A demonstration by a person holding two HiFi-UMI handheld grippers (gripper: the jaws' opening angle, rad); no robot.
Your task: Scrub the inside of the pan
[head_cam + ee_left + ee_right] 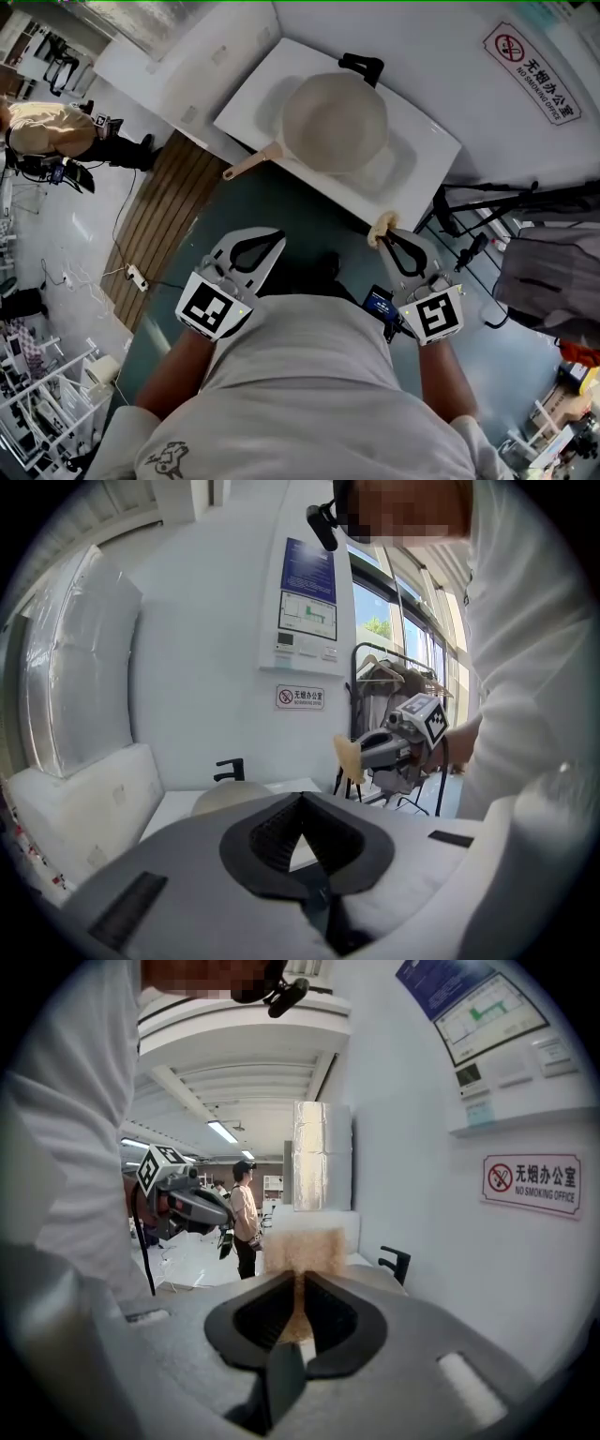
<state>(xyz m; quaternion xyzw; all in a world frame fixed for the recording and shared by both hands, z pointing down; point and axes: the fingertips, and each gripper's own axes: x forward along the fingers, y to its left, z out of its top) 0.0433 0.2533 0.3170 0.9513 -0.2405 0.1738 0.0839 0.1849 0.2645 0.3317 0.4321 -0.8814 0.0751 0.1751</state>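
I hold one gripper in each hand, low in front of my body. My left gripper (248, 251) has its two jaws pressed together, and there is nothing between them. My right gripper (392, 236) is pinching a yellow sponge (382, 226) at its tip. The sponge sticks up past the jaws.

The pan (335, 122) is in the white sink (427, 150), far in front of me. It is pale and round. Its long, light handle (251, 161) points to the near left and sticks out over the edge of the sink. A black tap (362, 67) stands at the far side, just behind the pan.

Both grippers are well apart from the pan. They are on the near side of the sink, and the sponge is near the sink's near right edge.

A red no-smoking sign (534, 73) is on the white wall at the far right. A grey bag (553, 272) hangs on the right. Far off to the left, another person (47, 131) stands on the floor.
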